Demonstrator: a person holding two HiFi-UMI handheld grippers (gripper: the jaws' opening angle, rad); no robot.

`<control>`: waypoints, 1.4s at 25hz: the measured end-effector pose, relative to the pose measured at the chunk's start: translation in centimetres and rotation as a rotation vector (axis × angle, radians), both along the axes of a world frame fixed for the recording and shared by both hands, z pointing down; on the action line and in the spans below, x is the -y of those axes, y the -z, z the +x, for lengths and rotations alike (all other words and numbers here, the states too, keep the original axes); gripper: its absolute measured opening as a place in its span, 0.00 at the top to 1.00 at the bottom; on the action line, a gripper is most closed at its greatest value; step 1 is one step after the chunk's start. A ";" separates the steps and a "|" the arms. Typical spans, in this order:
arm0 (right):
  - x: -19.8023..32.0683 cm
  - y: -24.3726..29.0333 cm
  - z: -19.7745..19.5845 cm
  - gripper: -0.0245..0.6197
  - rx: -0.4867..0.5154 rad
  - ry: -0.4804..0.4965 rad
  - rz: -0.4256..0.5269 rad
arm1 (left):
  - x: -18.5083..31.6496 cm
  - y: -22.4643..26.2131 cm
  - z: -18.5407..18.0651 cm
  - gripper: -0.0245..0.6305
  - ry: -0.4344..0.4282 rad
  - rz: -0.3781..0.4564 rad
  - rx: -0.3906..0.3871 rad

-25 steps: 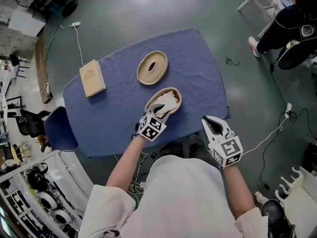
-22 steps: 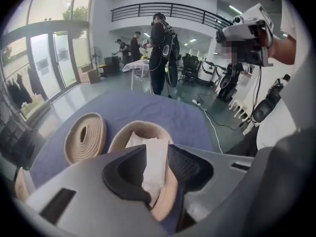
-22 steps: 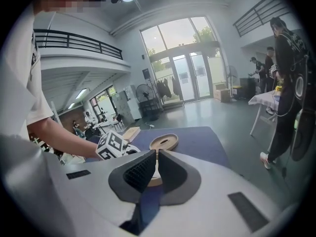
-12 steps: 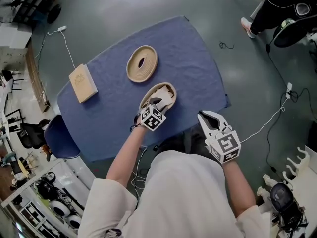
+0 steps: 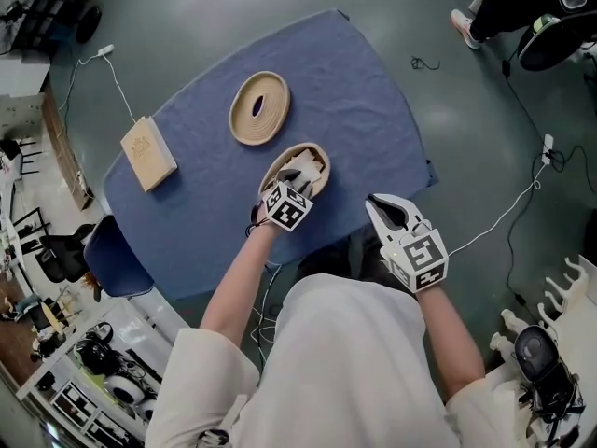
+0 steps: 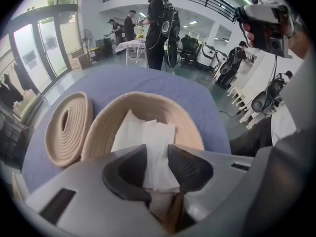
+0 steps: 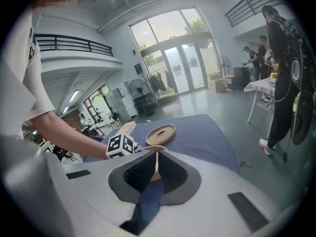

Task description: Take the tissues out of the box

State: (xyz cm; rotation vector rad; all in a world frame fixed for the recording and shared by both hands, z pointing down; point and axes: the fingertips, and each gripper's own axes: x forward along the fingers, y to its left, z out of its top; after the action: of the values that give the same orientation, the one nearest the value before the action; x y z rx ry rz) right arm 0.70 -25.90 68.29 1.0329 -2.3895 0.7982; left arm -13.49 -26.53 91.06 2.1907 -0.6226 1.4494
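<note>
An oval woven basket (image 5: 320, 157) holds a stack of white tissues (image 6: 143, 132) near the front of the blue-covered table (image 5: 354, 91). My left gripper (image 5: 289, 181) reaches into the basket from its near end. Its jaws (image 6: 157, 154) are closing around a folded tissue that lies between them, with the pads at its edges, and I see no firm pinch. The basket's woven lid (image 5: 258, 108) lies apart, farther back. My right gripper (image 5: 376, 205) hovers off the table's front right edge, shut and empty.
A flat wooden box (image 5: 147, 152) rests on the table's left end. A blue chair (image 5: 112, 250) stands by the left front corner. Cables (image 5: 522, 203) run over the floor at the right. People stand by a far table (image 6: 129, 43) in the left gripper view.
The left gripper has pushed a little deeper over the basket's near end. The right gripper stays beside the table edge. The head camera has shifted, so the table sits higher in view.
</note>
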 end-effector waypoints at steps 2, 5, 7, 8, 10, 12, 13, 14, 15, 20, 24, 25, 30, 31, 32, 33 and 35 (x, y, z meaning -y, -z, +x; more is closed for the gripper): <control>0.0 -0.4 -0.1 0.90 -0.001 0.003 -0.006 | 0.0 -0.7 -0.2 0.77 -0.001 -0.005 0.027; 0.3 -0.5 -0.2 0.90 -0.002 0.003 -0.010 | 0.1 -0.6 -0.2 0.89 0.004 -0.006 0.032; 0.3 -0.4 -0.2 0.90 -0.004 0.003 -0.009 | 0.0 0.1 -0.4 0.92 0.020 -0.002 0.014; 0.2 -0.3 -0.3 0.90 -0.004 0.003 -0.009 | -0.2 0.6 -0.5 0.92 0.031 -0.002 -0.002; 0.1 -0.1 -0.4 0.90 -0.004 0.005 -0.008 | -0.5 1.8 -0.6 0.92 0.053 0.001 -0.044; 0.2 0.3 -0.3 0.90 -0.004 0.011 -0.002 | -0.6 3.1 -0.8 0.92 0.078 0.013 -0.078; 0.2 0.6 -0.3 0.90 -0.005 0.015 0.001 | -0.6 3.7 -0.9 0.93 0.090 0.020 -0.090; 0.2 0.8 -0.4 0.90 -0.006 0.018 0.004 | -0.7 4.2 -1.0 0.93 0.101 0.027 -0.098; 0.2 1.0 -0.4 0.90 -0.007 0.021 0.007 | -0.8 4.7 -1.1 0.93 0.109 0.035 -0.105; -0.3 1.4 -0.3 0.90 -0.009 0.038 0.023 | -1.2 6.9 -1.5 0.93 0.157 0.096 -0.137; -0.6 1.9 0.1 0.90 -0.008 0.043 0.035 | -1.1 8.8 -2.0 0.93 0.201 0.154 -0.162; -0.7 2.2 0.2 0.90 -0.006 0.044 0.039 | -1.2 9.3 -2.2 0.93 0.212 0.168 -0.169; -0.8 3.7 0.9 0.90 0.008 0.055 0.061 | -1.1 12.5 -3.0 0.93 0.285 0.222 -0.184; -0.8 3.8 1.0 0.90 0.012 0.059 0.065 | -1.1 13.0 -3.2 0.93 0.297 0.233 -0.183; -0.9 4.0 1.0 0.90 0.015 0.064 0.069 | -1.2 13.6 -3.3 0.93 0.310 0.245 -0.182; -1.1 4.2 1.1 0.90 0.019 0.070 0.074 | -1.3 14.3 -3.4 0.93 0.326 0.258 -0.185; -1.5 4.9 1.3 0.90 0.024 0.082 0.084 | -1.6 15.9 -3.6 0.93 0.365 0.283 -0.199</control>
State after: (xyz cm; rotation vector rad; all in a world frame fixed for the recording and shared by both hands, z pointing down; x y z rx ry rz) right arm 2.02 -24.36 63.40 0.9556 -2.4873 0.6904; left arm -17.05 -24.96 75.18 2.2384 -1.1418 0.9917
